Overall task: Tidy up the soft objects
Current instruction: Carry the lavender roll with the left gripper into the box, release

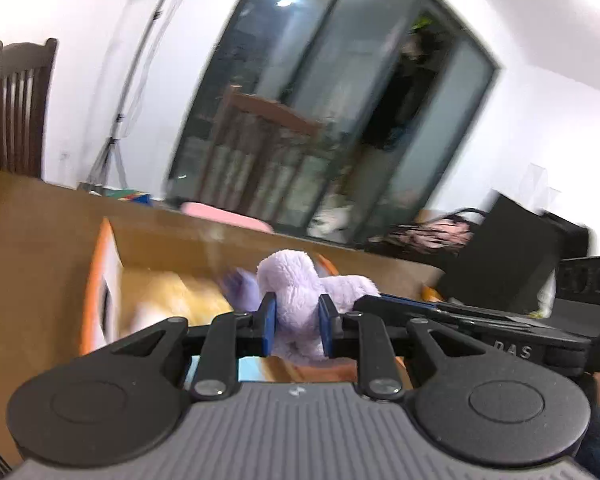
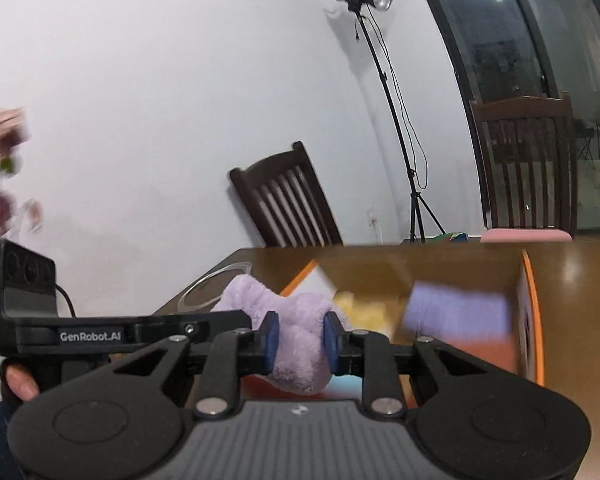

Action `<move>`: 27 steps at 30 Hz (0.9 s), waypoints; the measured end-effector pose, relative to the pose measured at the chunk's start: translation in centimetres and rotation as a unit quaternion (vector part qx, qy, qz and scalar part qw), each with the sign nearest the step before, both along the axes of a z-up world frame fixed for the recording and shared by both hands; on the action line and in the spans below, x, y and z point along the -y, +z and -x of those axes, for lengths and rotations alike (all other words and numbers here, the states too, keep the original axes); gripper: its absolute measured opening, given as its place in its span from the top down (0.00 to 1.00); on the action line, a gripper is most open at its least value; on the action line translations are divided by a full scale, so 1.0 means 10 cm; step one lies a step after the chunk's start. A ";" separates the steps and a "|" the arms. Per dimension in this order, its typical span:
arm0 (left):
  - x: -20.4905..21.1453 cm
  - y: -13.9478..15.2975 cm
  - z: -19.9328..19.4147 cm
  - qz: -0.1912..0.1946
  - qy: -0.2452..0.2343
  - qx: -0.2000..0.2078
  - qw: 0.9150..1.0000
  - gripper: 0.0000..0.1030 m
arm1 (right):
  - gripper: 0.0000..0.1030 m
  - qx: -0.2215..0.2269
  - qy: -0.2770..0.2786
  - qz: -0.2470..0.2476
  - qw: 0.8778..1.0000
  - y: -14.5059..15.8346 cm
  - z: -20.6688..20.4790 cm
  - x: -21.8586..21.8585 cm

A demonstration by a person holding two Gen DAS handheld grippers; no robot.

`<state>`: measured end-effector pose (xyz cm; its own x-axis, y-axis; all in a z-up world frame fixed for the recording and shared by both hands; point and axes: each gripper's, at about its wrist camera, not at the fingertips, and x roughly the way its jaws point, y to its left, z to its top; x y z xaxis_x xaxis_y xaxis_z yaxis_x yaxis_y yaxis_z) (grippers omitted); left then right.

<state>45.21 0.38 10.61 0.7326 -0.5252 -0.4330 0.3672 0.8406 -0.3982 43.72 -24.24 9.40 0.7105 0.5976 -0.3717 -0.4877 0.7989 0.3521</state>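
Gripped one lilac plush toy (image 1: 300,292) in both left tongs (image 1: 297,320) and right tongs (image 2: 299,343), above cardboard box (image 2: 530,304), not yet dropped in

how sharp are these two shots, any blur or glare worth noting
Left wrist view: window and chair smeared, ceiling lights glare in the glass; the left gripper and fluffy lilac plush toy stay sharp. Right wrist view: orange-rimmed box and purple item inside blurred, right gripper crisp; fisheye bends the walls.

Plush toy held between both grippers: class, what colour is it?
Pale lilac. The plush toy shows best in the right wrist view.
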 end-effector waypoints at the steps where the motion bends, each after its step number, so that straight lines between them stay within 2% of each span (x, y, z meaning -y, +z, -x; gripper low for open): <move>1: 0.00 0.01 -0.26 -0.008 0.008 -0.010 1.000 0.79 | 0.77 -0.009 -0.003 0.000 1.000 0.03 -0.26 -0.05; 5: -0.03 -0.15 -1.13 -0.042 0.052 -0.057 0.996 0.79 | 0.77 -0.076 -0.017 0.003 0.997 -0.10 -1.32 -0.30; 8: -0.07 -0.41 -1.52 -0.071 0.073 -0.091 0.991 0.78 | 0.77 -0.124 -0.024 0.003 0.992 -0.36 -1.85 -0.47; 11: -0.11 -0.63 -1.69 -0.108 0.091 -0.103 0.985 0.76 | 0.75 -0.165 -0.028 0.008 0.986 -0.64 -2.24 -0.62; 13: -0.15 -0.71 -1.73 -0.121 0.091 -0.112 0.982 0.70 | 0.73 -0.179 -0.027 0.022 0.983 -0.79 -2.37 -0.73; 15: -0.16 -0.74 -1.71 -0.134 0.099 -0.110 0.980 0.61 | 0.72 -0.192 -0.020 0.038 0.980 -0.91 -2.43 -0.80; 17: -0.19 -0.70 -1.64 -0.136 0.102 -0.104 0.980 0.52 | 0.65 -0.190 -0.023 0.044 0.980 -0.95 -2.41 -0.79; 19: -0.25 -0.62 -1.57 -0.129 0.106 -0.102 0.981 0.44 | 0.44 -0.187 -0.029 0.034 0.981 -0.89 -2.35 -0.71; 20: -0.28 -0.55 -1.49 -0.125 0.108 -0.098 0.981 0.44 | 0.39 -0.186 -0.034 0.023 0.982 -0.83 -2.30 -0.64; 23: -0.28 -0.32 -1.18 -0.116 0.105 -0.077 0.985 0.42 | 0.37 -0.170 -0.040 0.004 0.985 -0.54 -2.09 -0.41; 25: -0.26 -0.14 -0.96 -0.113 0.106 -0.055 0.986 0.37 | 0.37 -0.143 -0.044 0.005 0.989 -0.26 -1.87 -0.29; 27: -0.24 0.08 -0.68 -0.111 0.106 -0.032 0.988 0.37 | 0.35 -0.121 -0.045 -0.005 0.992 0.02 -1.59 -0.14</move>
